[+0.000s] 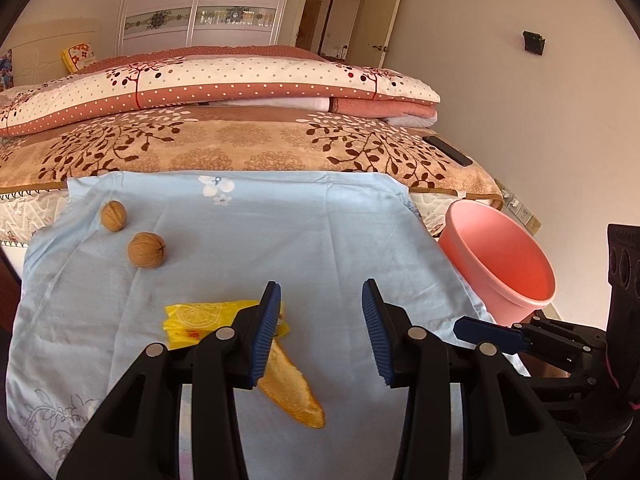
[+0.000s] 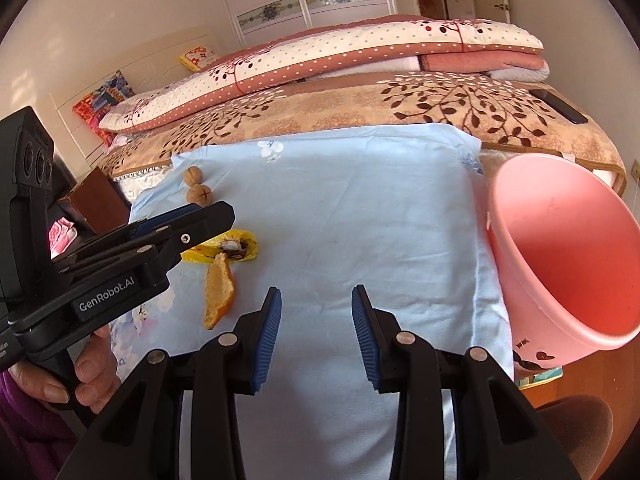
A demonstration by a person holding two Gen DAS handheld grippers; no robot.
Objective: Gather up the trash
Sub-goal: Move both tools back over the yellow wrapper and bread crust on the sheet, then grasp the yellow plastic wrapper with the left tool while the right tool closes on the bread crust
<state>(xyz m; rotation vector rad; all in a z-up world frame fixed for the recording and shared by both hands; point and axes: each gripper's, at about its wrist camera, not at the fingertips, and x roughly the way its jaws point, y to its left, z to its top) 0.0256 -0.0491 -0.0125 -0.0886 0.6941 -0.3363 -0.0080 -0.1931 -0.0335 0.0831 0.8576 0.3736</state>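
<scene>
Pale blue cotton cloth with a small white flower print [image 1: 248, 240] lies spread over the foot of the bed [image 1: 224, 148], which carries a beige blanket with a brown leaf pattern.

Trash on the cloth:
- curved strip of orange peel [image 1: 294, 394], near edge, left of centre;
- crumpled yellow plastic wrapper [image 1: 192, 320], touching the far end of the peel; in the right wrist view a dark and white scrap lies on it;
- two round brown walnuts [image 1: 146, 250], close together, far left part of the cloth, well apart from the wrapper.

Pink plastic bucket [image 2: 560, 256] stands off the right edge of the cloth, beside the bed, mouth tilted toward the cameras; inside looks empty.

Left gripper [image 1: 322, 334]: jaws released, nothing between the blue ribbed pads. Its left pad overlaps the peel and wrapper in the left wrist view; contact cannot be told. A hand [image 2: 86, 376] grips its handle.

Right gripper [image 2: 316, 336]: jaws released, narrower gap, only bare cloth seen between them. It sits between the peel and the bucket.

Black phone [image 1: 447, 151] lies on the blanket at the far right.
</scene>
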